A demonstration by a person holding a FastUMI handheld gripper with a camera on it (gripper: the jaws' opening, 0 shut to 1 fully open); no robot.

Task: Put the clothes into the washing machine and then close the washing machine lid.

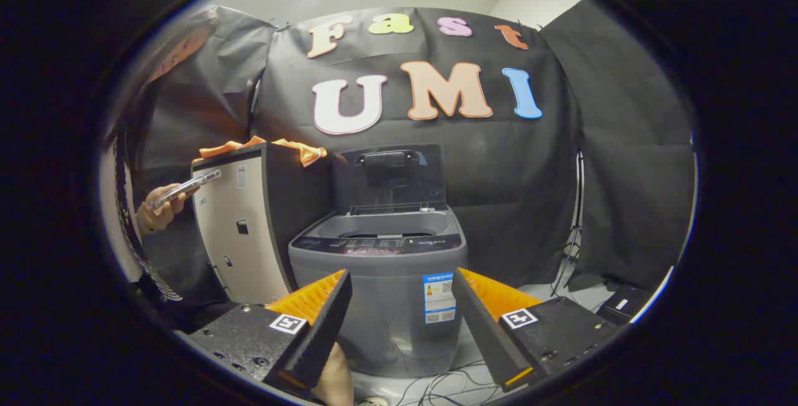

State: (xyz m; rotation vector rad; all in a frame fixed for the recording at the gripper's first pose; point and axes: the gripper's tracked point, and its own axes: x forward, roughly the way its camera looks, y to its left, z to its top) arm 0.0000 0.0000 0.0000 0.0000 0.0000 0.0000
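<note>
The washing machine [380, 287] stood on the floor ahead of the gripper [402, 325], its grey body showing in the gap between the two fingers. Its lid [388, 178] was raised upright at the back of the machine, with the handle near the lid's top edge, and the tub opening below it was uncovered. A dark control panel [377, 244] ran across the front rim of the machine, and a label [439, 297] was stuck on the front wall toward the right.

The clothes, an orange garment [299, 148], lay draped on top of a tall cabinet [240, 231] standing just to the left of the washing machine, higher than the machine's rim and apart from the tub.

The gripper's fingers were spread wide, with nothing between them; they pointed toward the washing machine and touched nothing.

Further left of the washing machine, past the cabinet, a person's hand [159, 209] held a phone [186, 187]. Thin cables [436, 384] lay on the floor at the foot of the machine. A dark flat box [623, 302] sat on the floor well to the right of the machine, against the black cloth wall [511, 175] behind it.
</note>
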